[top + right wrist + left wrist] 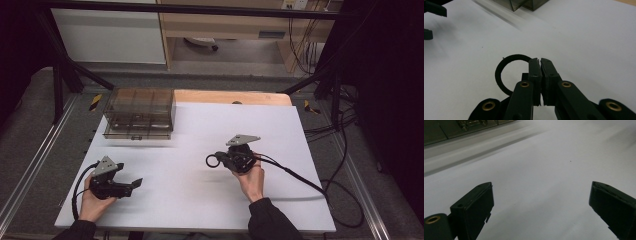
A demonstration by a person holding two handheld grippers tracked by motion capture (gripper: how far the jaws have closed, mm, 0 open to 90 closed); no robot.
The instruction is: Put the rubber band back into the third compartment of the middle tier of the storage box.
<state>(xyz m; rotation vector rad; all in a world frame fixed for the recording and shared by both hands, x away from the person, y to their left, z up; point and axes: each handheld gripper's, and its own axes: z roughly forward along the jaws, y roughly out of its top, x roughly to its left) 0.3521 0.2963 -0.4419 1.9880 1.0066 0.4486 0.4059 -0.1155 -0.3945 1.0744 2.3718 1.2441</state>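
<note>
A thin black ring (499, 72) hangs just above the white table, and my right gripper (540, 60) is shut on its right edge. In the high view the ring (212, 160) sticks out to the left of the right gripper (221, 159), which a hand holds right of the table's middle. My left gripper (133, 185) rests in a hand at the front left and points right. Its jaws stand wide open over bare white surface, with nothing between them in the left gripper view (541, 195).
A translucent brown compartment box (140, 113) stands at the back left of the white table (280, 130); its corner (524, 4) and front (454, 127) show in the gripper views. A black cable (300, 177) trails right from the right gripper. A wooden strip (260, 97) borders the far edge.
</note>
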